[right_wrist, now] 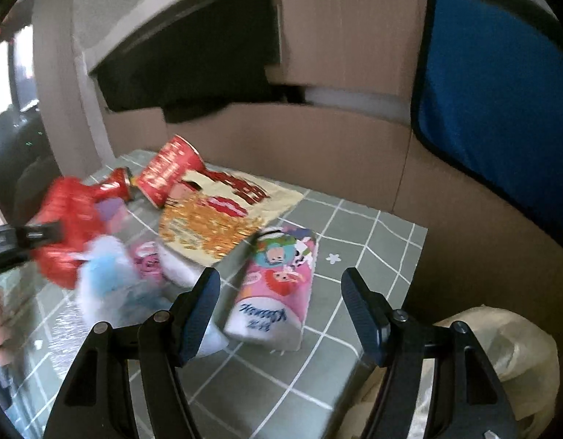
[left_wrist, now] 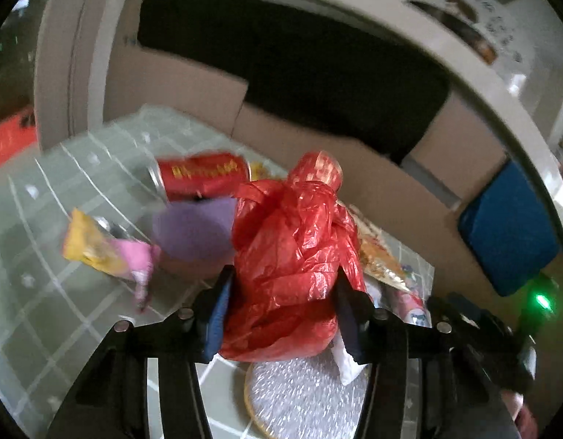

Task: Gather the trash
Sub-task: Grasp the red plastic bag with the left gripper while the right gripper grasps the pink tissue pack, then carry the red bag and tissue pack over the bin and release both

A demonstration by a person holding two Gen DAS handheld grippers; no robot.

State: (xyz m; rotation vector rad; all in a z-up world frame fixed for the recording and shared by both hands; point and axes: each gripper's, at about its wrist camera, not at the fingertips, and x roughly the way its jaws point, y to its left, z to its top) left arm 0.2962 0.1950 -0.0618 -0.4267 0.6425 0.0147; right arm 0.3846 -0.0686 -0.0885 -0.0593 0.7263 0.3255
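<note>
My left gripper [left_wrist: 281, 314] is shut on a crumpled red plastic bag [left_wrist: 292, 248] and holds it above the grey checked tablecloth [left_wrist: 62, 190]. The bag also shows at the left of the right wrist view [right_wrist: 69, 219], blurred, with the left gripper's finger on it. My right gripper [right_wrist: 281, 314] is open and empty, low over the table, with a pink tissue pack [right_wrist: 277, 289] lying between and just beyond its fingers. A red can [left_wrist: 204, 175], a purple cup [left_wrist: 193, 234] and a yellow-pink wrapper [left_wrist: 102, 248] lie behind the bag.
A gold snack bag [right_wrist: 215, 219] and a red paper cup [right_wrist: 168, 168] lie mid-table. Cardboard boxes [right_wrist: 318, 139] and a blue panel [right_wrist: 500, 109] stand behind. A pale plastic bag [right_wrist: 508, 362] hangs off the table's right edge. A silvery round mat [left_wrist: 303, 391] lies under my left gripper.
</note>
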